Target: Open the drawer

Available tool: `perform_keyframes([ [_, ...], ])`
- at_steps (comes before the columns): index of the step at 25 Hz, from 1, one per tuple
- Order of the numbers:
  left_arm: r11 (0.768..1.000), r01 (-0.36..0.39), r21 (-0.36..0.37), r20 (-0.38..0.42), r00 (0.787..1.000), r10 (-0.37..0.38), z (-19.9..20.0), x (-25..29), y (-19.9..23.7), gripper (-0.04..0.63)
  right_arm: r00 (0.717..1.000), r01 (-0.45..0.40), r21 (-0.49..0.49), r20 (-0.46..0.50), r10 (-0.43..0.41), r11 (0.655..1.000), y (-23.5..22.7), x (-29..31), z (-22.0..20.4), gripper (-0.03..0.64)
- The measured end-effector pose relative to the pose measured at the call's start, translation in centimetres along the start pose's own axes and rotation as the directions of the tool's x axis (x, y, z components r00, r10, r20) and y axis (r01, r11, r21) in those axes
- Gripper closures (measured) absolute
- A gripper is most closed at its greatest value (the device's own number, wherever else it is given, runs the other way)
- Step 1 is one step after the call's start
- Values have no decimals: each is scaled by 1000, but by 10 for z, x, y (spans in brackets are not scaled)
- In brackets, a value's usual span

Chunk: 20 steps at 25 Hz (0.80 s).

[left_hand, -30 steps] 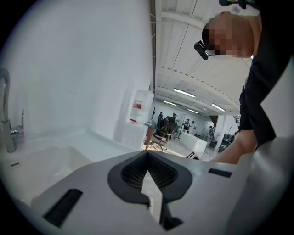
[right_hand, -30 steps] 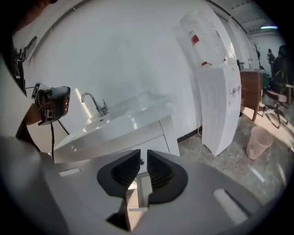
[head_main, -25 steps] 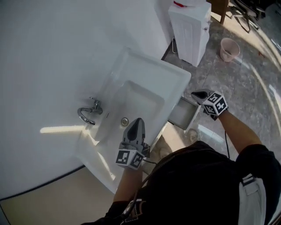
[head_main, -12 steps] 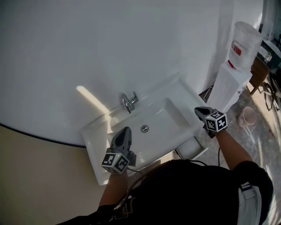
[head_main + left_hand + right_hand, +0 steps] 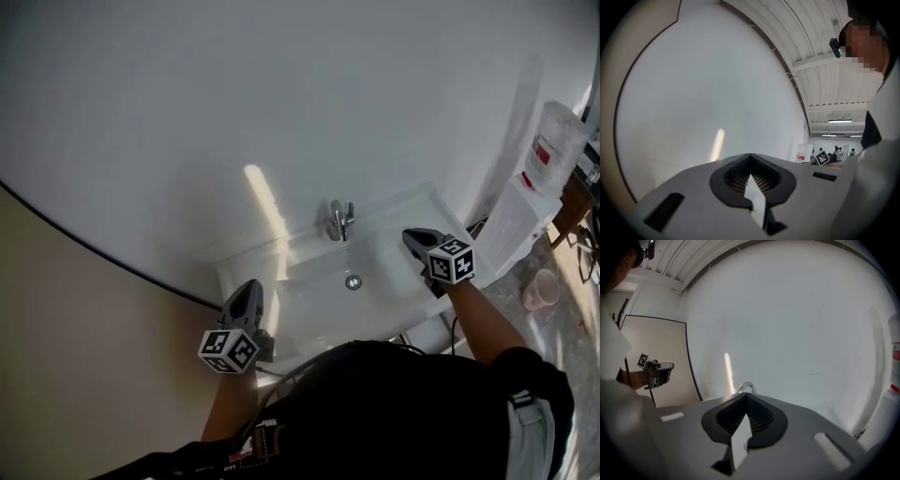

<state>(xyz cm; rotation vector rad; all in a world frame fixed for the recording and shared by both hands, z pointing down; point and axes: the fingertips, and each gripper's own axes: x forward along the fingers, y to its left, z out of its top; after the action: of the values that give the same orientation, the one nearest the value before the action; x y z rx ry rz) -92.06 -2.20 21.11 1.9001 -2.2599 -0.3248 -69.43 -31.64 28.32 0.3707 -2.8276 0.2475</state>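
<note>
Nearest, the left gripper [image 5: 247, 289] is held at the left front corner of the basin [image 5: 314, 281], its jaws pressed together on nothing. The drawer [image 5: 429, 330] is seen only as a pale edge under the basin's right front, largely hidden by the person's body; it is judged to stand pulled out. Beyond it, the right gripper [image 5: 412, 236] is raised over the basin's right rim, jaws likewise closed and empty, pointed toward the tap [image 5: 339, 221]. A second ago this gripper was at the open drawer's front; both have since been lifted clear. The opening is judged done.
</note>
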Motion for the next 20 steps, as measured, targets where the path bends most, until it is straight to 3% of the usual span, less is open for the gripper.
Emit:
perform_keyframes([
  [6, 996, -81, 24, -11, 997, 82, 10, -55, 60, 604, 997, -76, -21, 13, 76, 997, 74, 61, 11, 617],
  [11, 984, -179, 18, 10, 984, 178, 9, -86, 92, 604, 988, -153, -65, 7, 154, 986, 104, 91, 21, 617],
  [16, 967, -253, -15, 38, 967, 253, 4, -94, 89, 604, 976, -217, -119, -15, 217, 969, 103, 97, 29, 617],
  [20, 965, -261, -23, 33, 965, 261, -1, -83, 71, 604, 969, -247, -110, -30, 245, 963, 91, 95, 32, 617],
])
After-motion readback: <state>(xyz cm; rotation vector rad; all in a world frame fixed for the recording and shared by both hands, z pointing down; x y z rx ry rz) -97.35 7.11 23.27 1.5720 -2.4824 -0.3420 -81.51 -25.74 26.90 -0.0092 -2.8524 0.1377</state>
